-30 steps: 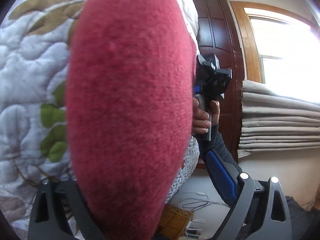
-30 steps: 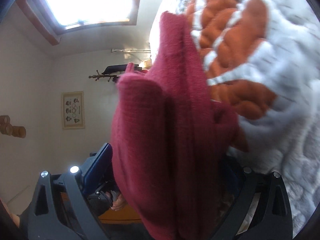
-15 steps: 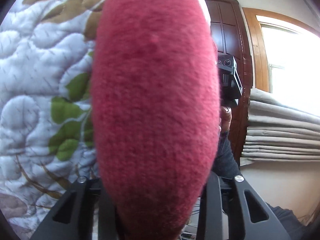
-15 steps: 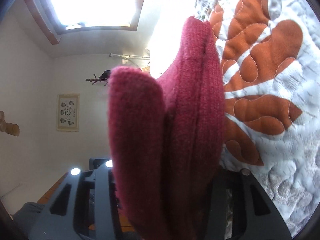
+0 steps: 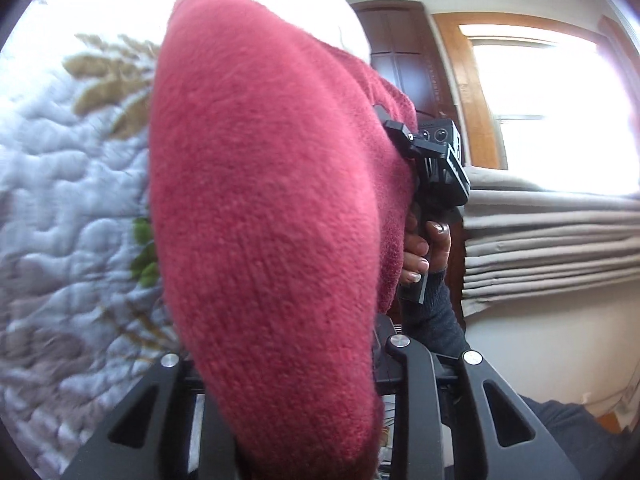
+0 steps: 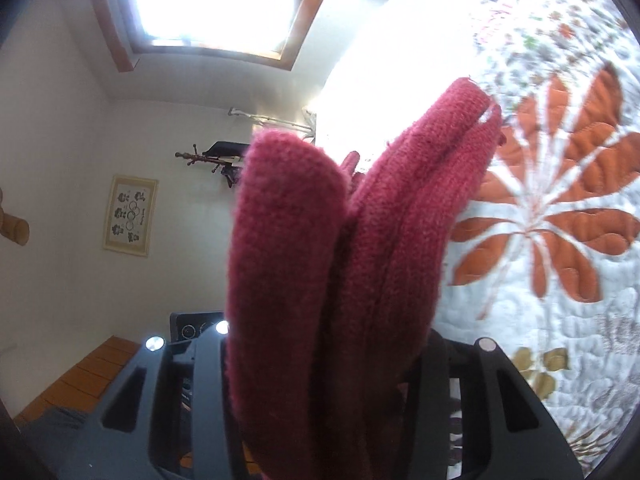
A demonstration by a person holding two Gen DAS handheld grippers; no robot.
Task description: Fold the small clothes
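Observation:
A red knitted garment (image 5: 272, 216) fills the middle of the left wrist view, bulging up between the fingers of my left gripper (image 5: 296, 420), which is shut on it. In the right wrist view the same red knit (image 6: 340, 280) stands in thick folded layers, and my right gripper (image 6: 320, 420) is shut on it. The right gripper's body (image 5: 436, 164), held by a hand (image 5: 424, 248), shows just behind the cloth in the left wrist view. The fingertips of both grippers are hidden by the fabric.
A quilted bedspread (image 5: 68, 216) with leaf patterns lies to the left; its orange flower print (image 6: 552, 216) is at right in the right wrist view. Stacked grey cloth (image 5: 552, 240), a dark wooden door (image 5: 404, 60), bright windows (image 6: 216, 4) and a framed picture (image 6: 130, 216) surround.
Both grippers closed from wide open onto the red knit. The cloth has since been lifted and tilted, and the right gripper's body shows beside it again.

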